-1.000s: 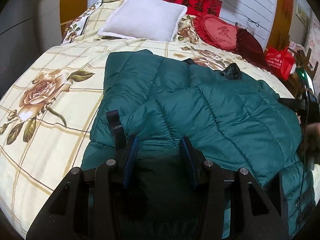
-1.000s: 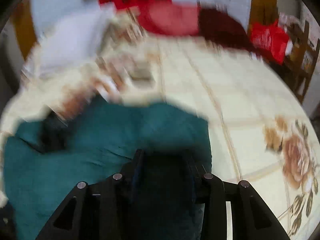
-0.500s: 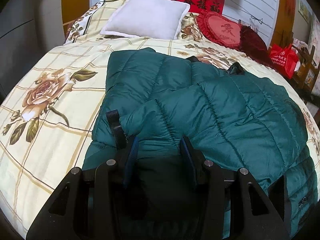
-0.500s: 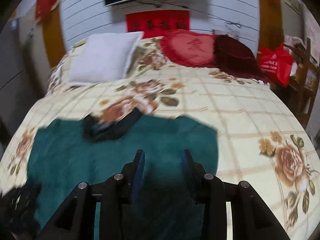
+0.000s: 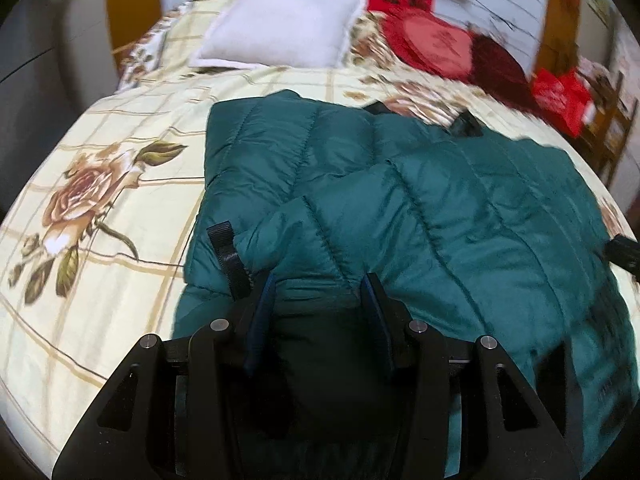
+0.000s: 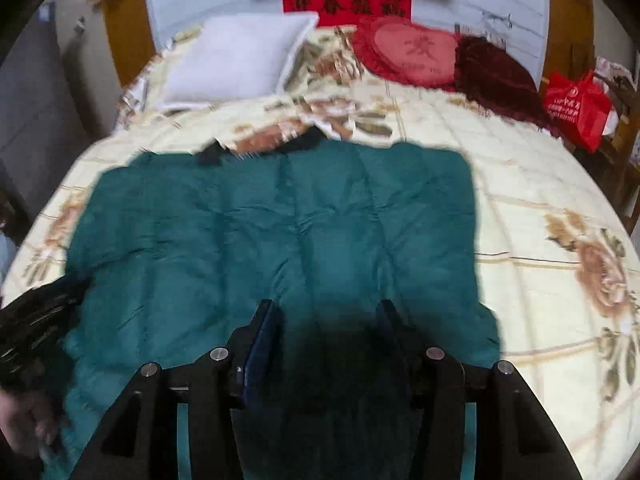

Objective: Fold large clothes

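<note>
A dark teal quilted jacket (image 5: 440,208) lies spread on the flowered bedspread (image 5: 100,280), collar toward the pillows. My left gripper (image 5: 318,284) is shut on a bunched fold at the jacket's near left edge, beside a black strap (image 5: 226,256). In the right wrist view the jacket (image 6: 280,232) lies flat, and my right gripper (image 6: 326,312) hovers over its near edge. Its jaws are opening, with dark fabric lying between them and the pads not pressing on it. The left gripper shows as a black blur (image 6: 36,320) at that view's left edge, above a hand (image 6: 24,420).
A white pillow (image 5: 280,24), a red heart cushion (image 5: 432,46) and a dark red cushion (image 6: 496,68) lie at the head of the bed. A red bag (image 6: 576,108) and wooden furniture (image 6: 616,148) stand at the right side. A grey wall (image 5: 36,64) runs on the left.
The right gripper swung across with the jacket's side, which now lies flat, and its jaws have spread apart. The left gripper kept its hold and place.
</note>
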Demonstrator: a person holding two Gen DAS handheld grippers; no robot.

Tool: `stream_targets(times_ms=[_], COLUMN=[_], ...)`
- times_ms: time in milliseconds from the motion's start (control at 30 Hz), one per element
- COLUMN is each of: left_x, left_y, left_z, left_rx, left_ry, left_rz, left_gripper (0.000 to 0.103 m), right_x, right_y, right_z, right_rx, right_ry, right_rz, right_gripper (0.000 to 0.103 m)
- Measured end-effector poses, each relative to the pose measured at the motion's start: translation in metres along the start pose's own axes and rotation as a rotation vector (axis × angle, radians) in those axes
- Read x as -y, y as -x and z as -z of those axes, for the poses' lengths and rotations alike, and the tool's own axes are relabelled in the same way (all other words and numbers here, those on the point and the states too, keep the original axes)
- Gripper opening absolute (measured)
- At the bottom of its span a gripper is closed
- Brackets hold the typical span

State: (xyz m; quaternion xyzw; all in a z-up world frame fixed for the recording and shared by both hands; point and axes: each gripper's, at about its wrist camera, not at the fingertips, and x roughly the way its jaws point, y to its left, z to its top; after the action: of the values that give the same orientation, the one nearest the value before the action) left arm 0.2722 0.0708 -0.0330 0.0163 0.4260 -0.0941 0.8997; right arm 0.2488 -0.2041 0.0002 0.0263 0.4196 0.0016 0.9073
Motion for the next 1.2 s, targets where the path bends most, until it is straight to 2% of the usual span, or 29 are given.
stream_targets(times_ms=[33, 100, 167, 267, 333, 400, 500, 633, 700, 800, 833, 933, 967, 1067, 1200], left_x=[-0.005, -0.016, -0.025, -0.038, -0.04, -0.046, -0.067, -0.099, -0.109, -0.114, -0.115, -0.116, -0.116, -0.114, -0.122], left_y=[0.01, 0.037, 0.057, 0.07, 0.069, 0.079, 0.102, 0.127, 0.129, 0.126, 0.133, 0.14, 0.141, 0.143, 0.151], left_z=[0.0, 0.007, 0.021, 0.063, 0.088, 0.102, 0.109, 0.132, 0.152, 0.18, 0.187, 0.198, 0.199, 0.2, 0.201], left_rx=[-0.007, 0.009, 0.022, -0.05, -0.093, -0.08, -0.059, -0.018, -0.043, -0.087, -0.041, -0.029, -0.027, -0.03, 0.01], left_ry=[-0.008, -0.046, -0.083, -0.127, -0.163, -0.177, -0.111, -0.06, -0.053, -0.038, -0.024, 0.047, 0.075, 0.11, 0.174], left_rz=[0.027, 0.067, 0.072, 0.095, 0.07, 0.069, 0.079, 0.056, 0.065, 0.105, 0.105, 0.155, 0.174, 0.189, 0.192], left_gripper=[0.045, 0.045, 0.045, 0.045, 0.045, 0.045, 0.045, 0.045, 0.045, 0.045, 0.046, 0.046, 0.046, 0.046, 0.046], right_x=[-0.001, 0.001, 0.005, 0.01, 0.015, 0.026, 0.046, 0.067, 0.076, 0.087, 0.089, 0.099, 0.1, 0.101, 0.098], right_y=[0.012, 0.039, 0.065, 0.081, 0.079, 0.077, 0.109, 0.152, 0.166, 0.165, 0.163, 0.158, 0.161, 0.162, 0.164], right_z=[0.004, 0.019, 0.046, 0.094, 0.124, 0.15, 0.161, 0.174, 0.193, 0.219, 0.224, 0.248, 0.252, 0.255, 0.255], right_rx=[0.004, -0.005, -0.032, -0.108, -0.174, -0.222, -0.143, -0.044, -0.019, -0.022, -0.027, -0.032, 0.01, 0.02, 0.018], right_ry=[0.009, 0.037, 0.075, 0.136, 0.162, 0.131, -0.002, -0.074, -0.088, -0.135, -0.155, -0.246, -0.258, -0.28, -0.305], right_rz=[0.003, 0.014, -0.007, -0.039, -0.011, 0.031, -0.004, 0.007, -0.009, -0.038, -0.056, -0.125, -0.133, -0.144, -0.187], right_gripper=[0.05, 0.057, 0.074, 0.075, 0.075, 0.075, 0.075, 0.075, 0.075, 0.075, 0.075, 0.076, 0.079, 0.079, 0.079])
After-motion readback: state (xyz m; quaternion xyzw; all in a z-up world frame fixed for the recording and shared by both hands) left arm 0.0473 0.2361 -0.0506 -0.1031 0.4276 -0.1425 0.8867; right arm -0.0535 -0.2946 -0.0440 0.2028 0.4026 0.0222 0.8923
